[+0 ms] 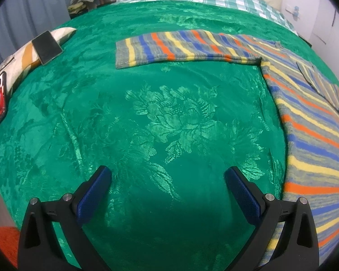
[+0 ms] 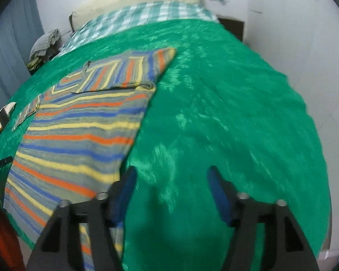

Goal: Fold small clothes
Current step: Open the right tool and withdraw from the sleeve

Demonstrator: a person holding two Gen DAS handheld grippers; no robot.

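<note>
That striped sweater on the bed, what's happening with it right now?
A person holds a gripper in each hand over a green bedspread. The striped sweater lies flat, one sleeve stretched out sideways, the other folded across the chest. The left gripper and right gripper are both open, holding nothing, beside the sweater.

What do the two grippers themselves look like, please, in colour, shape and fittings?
Both match. The left gripper has black, angular plastic arms with triangular cut-outs, silver round pins at the joints, and two fingers faced with blue textured pads. The right gripper shows the same black frame, silver pins and blue pads, though blurred. No cables or markings show.
</note>
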